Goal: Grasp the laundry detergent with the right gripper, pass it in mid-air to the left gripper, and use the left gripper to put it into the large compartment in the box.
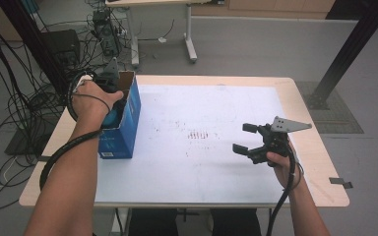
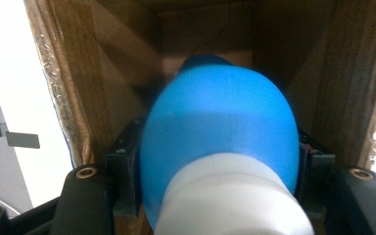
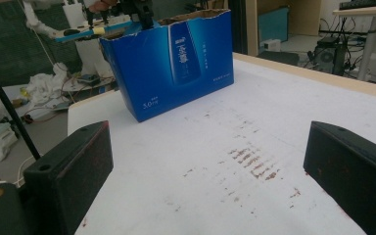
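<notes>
Left tongs (image 2: 215, 196) pinching blue bottle (image 2: 220, 142) (white cap) inside blue box (image 1: 123, 123), right tongs (image 1: 246, 140) spread.

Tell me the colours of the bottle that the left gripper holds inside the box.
Blue body with a white cap; the bottle shows best in the left gripper view.

High view is looking forward and down from above the near edge of the white-topped wooden desk (image 1: 202, 162). Left gripper view is peering close-up into the open blue cardboard box (image 2: 103, 73). Right gripper view is facing low across the desk toward that box (image 3: 176, 63).
</notes>
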Demonstrator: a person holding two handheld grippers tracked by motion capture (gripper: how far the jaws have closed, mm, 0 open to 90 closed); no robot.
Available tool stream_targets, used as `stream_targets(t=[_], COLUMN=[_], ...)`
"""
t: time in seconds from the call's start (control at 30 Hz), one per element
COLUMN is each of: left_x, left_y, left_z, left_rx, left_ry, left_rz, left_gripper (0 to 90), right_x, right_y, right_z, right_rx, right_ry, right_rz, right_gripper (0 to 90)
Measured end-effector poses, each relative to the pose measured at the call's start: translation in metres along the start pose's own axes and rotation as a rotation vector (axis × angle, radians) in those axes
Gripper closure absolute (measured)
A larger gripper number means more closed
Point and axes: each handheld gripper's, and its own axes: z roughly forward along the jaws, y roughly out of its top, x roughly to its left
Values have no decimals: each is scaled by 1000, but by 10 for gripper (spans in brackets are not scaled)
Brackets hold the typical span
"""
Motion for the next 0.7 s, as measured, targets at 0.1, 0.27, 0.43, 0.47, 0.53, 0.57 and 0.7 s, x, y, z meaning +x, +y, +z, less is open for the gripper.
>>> stream_targets(t=[0.1,0.27,0.43,0.47,0.53,0.57,0.7], left_x=[-1,-1,-1,0,0,1,2], left_y=[0,0,0,0,-2,-2,-3], left_z=[0,0,0,0,0,0,0], left_rx=[0,1,-3,-2,-9,-9,-12], left_ry=[1,3,2,1,1,0,-1], left_rz=[0,-1,-4,-5,-4,-5,-9], left_gripper=[376,376,376,375,375,375,374], right_x=[0,0,-1,-1,-1,-1,0], right_y=[0,-1,-1,-1,-1,-1,0], right_z=[0,0,0,0,0,0,1], right_rx=[-3,-1,-1,-1,1,-1,-2], right_ry=[0,0,0,0,1,1,2], right_rz=[0,1,3,3,2,3,-2], right_gripper=[43,43,43,43,43,43,44])
